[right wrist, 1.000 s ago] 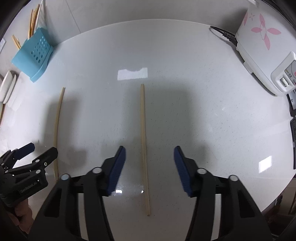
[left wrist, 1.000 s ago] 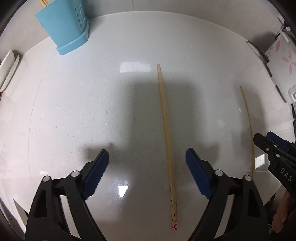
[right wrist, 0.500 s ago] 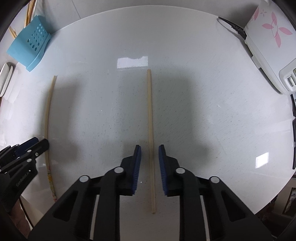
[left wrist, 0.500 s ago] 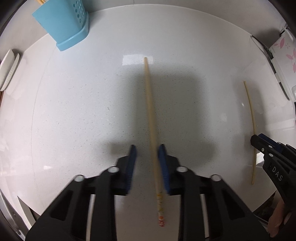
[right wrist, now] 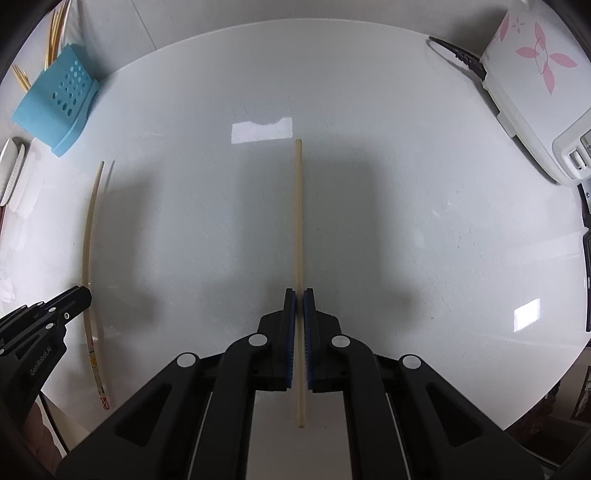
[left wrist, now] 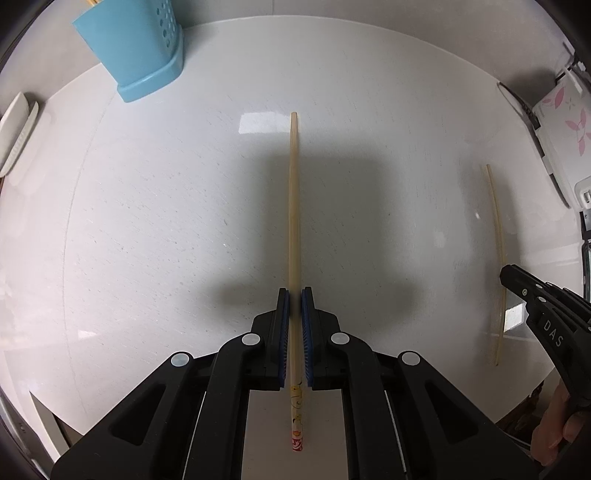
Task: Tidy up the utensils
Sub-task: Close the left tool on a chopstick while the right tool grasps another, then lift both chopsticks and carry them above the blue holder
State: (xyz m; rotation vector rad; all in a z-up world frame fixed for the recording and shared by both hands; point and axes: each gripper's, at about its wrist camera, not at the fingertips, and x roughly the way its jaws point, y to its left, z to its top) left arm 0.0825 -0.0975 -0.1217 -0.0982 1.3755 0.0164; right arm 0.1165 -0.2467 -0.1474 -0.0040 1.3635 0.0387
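My left gripper (left wrist: 294,295) is shut on a pale chopstick (left wrist: 293,206) whose red patterned end pokes out behind the pads. In the right wrist view that chopstick (right wrist: 88,251) casts a thin shadow beside its far tip. My right gripper (right wrist: 299,295) is shut on a plain chopstick (right wrist: 298,214) that runs straight ahead over the white counter (right wrist: 406,221). A blue perforated utensil holder (left wrist: 136,48) stands at the far left and has chopsticks (right wrist: 55,33) in it. Each gripper shows at the edge of the other's view, as the right gripper (left wrist: 511,277) and the left gripper (right wrist: 79,297).
A white rice cooker with pink flowers (right wrist: 535,85) and its black cord (right wrist: 458,55) stand at the far right. A white dish (right wrist: 11,170) lies at the left edge. The counter's front edge runs just behind both grippers.
Both grippers went from open astride their chopsticks to shut on them. The left gripper has shifted with its chopstick, which now looks nearer and larger.
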